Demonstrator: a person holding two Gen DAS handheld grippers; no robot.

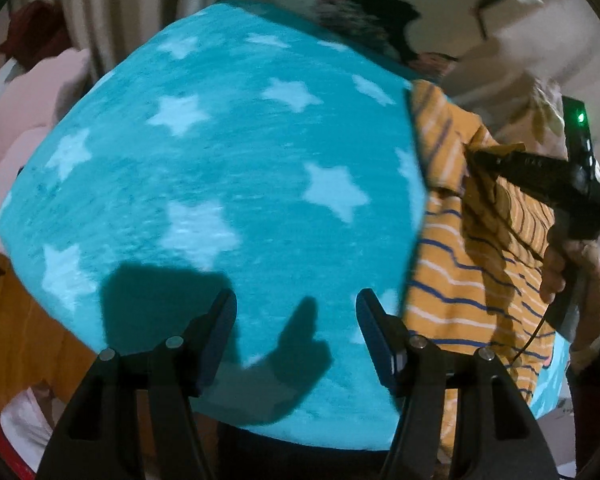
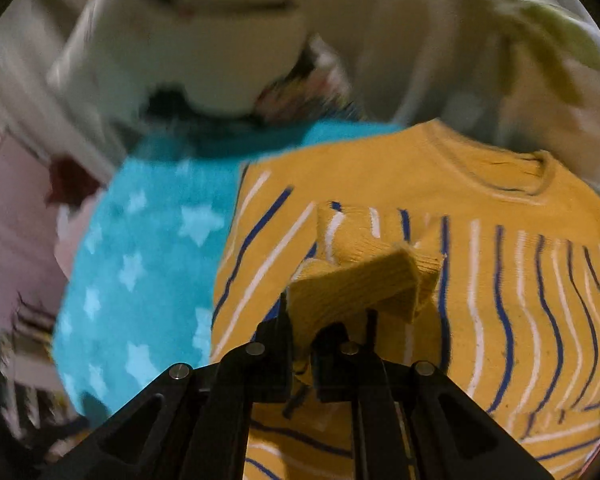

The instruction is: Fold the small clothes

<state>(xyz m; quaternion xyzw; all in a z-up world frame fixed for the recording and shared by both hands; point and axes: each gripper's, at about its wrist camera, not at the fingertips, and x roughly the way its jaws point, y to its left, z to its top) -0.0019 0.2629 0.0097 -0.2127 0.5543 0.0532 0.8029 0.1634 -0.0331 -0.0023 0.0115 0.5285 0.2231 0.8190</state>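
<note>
step: sleeve fold on jumper (image 2: 380, 184) | right gripper (image 2: 302, 334) pinches cuff (image 2: 364, 284); left gripper (image 1: 296, 320) spread, idle over blanket (image 1: 220, 160) | next: likely lay cuff across chest; release

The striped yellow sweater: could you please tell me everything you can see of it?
The striped yellow sweater looks knitted, mustard with thin blue and white stripes and a ribbed round collar. It lies spread on the teal star blanket, at its right side. The right gripper is shut on its ribbed cuff, lifting the sleeve over the body.
</note>
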